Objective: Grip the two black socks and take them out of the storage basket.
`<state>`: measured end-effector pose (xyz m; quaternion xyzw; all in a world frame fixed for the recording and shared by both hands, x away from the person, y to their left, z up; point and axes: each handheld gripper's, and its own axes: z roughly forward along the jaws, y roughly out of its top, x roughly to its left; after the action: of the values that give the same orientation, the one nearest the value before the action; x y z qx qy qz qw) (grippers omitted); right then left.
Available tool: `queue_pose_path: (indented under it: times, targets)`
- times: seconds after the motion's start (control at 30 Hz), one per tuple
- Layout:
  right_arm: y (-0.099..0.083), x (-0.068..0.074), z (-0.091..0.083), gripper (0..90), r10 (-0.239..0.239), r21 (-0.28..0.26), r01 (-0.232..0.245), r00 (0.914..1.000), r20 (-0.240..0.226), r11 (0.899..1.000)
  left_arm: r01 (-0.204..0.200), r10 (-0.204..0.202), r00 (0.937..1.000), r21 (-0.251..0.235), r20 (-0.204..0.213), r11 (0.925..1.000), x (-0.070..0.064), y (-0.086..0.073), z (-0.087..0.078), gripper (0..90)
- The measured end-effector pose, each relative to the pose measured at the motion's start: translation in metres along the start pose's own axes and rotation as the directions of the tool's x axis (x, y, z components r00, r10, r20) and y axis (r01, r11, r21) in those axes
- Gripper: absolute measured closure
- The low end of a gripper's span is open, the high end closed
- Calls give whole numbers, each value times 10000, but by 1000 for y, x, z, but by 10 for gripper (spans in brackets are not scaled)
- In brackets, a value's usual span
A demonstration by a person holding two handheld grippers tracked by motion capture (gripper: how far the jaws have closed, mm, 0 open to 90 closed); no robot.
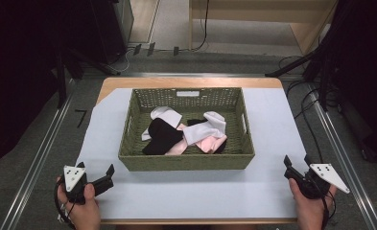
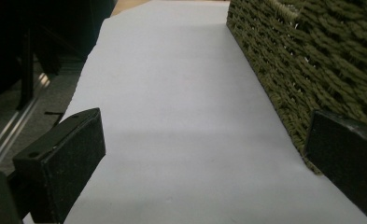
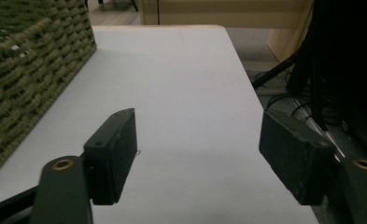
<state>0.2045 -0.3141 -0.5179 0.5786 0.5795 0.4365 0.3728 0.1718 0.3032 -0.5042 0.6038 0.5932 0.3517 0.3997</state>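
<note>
Two tongs sit low at the near corners of the counter, one in each of the person's hands. The left tongs lie at the near left, held by a hand that comes in from the bottom edge, with the grey three-cornered plate on top and the jaws pointing right and a little forward toward the near left corner of the basket. In the left gripper view the left tongs stand wide apart with nothing between them; bare white counter runs between the jaws and the woven side of the basket lies just beside the right-hand jaw. The right tongs rest at the near right in the other hand, plate uppermost, well apart from the basket. In the right gripper view the right tongs are likewise spread wide and empty, over bare counter, with the basket wall off to the left. The basket is an olive-green woven tray standing at the middle of the counter, and in it lies a loose heap of socks: white ones toward the back, a black one at the front left, pink ones at the front right
</note>
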Motion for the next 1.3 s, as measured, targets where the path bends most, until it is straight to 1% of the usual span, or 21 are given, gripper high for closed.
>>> queue_pose_path:
  times: [0.07,0.1,0.13,0.2,0.27,0.37,0.67,0.7,0.73,0.77,0.8,0.87,0.93,0.97,1.0,1.03,1.07,1.1,1.17,1.2,1.3]
  targets:
    - [2,2,0,348,-34,-92,33,9999,-96,10000,-25,25,10000,125,7,9999,0,0,1,0]
    - [8,10,-2,384,-31,-312,22,9996,-296,9995,-332,333,9994,195,-61,9993,-4,1,2,0]
    - [8,10,-2,384,-31,-312,22,9996,-296,9995,-332,333,9994,195,-61,9993,-4,1,2,0]
    - [20,21,-4,398,-143,-461,127,9993,-350,9989,-943,943,9955,50,-117,9955,-9,-1,0,0]
    - [23,24,-5,401,-231,-543,212,9991,-349,9983,-989,989,9951,39,-70,9951,-9,-1,0,0]
    - [36,36,-10,418,-477,-884,433,9977,-485,9951,-784,784,9969,60,36,9969,-7,-1,0,0]
    - [86,74,-4,435,-474,-1186,333,9919,-1182,9924,-799,799,9968,83,88,9968,-7,0,1,0]
    - [97,86,0,436,-680,-1263,509,9884,-1355,9907,-770,769,9970,84,100,9970,-7,0,1,0]
    - [97,86,0,436,-680,-1263,509,9884,-1355,9907,-762,761,9970,83,101,9971,-7,0,1,0]
    - [100,91,2,436,-753,-1308,562,9865,-1457,9898,-764,763,9970,76,112,9970,-7,0,1,0]
    - [107,103,8,436,-1047,-1457,813,9814,-1610,9860,-804,803,9967,99,117,9967,-7,0,1,0]
    - [110,109,11,437,-1140,-1524,883,9789,-1695,9844,-856,855,9963,107,126,9963,-7,0,1,0]
    - [120,126,18,444,-1213,-1681,857,9690,-2151,9820,-864,862,9962,111,131,9962,-7,0,1,0]
    - [120,126,18,444,-1213,-1681,857,9690,-2151,9820,-864,863,9962,113,142,9962,-7,0,1,0]
    - [127,138,24,459,-1236,-1797,799,9610,-2474,9805,-860,859,9962,120,159,9962,-7,0,1,0]
    - [127,138,24,459,-1236,-1797,799,9610,-2474,9805,-856,854,9962,123,163,9963,-7,0,1,0]
    - [131,149,30,480,-1346,-1802,885,9554,-2627,9796,-871,869,9961,118,165,9961,-7,0,1,0]
    - [131,149,30,480,-1346,-1802,885,9554,-2627,9796,-864,862,9961,117,170,9962,-7,0,1,0]
    - [134,160,38,494,-1486,-1738,1027,9495,-2762,9794,-882,879,9960,138,171,9960,-7,0,1,0]
    - [136,170,48,517,-1555,-1590,1119,9424,-2961,9809,-889,886,9959,143,175,9959,-7,0,1,0]
    - [137,179,57,552,-1478,-1499,1040,9357,-3204,9832,-898,896,9959,140,158,9959,-7,0,1,0]
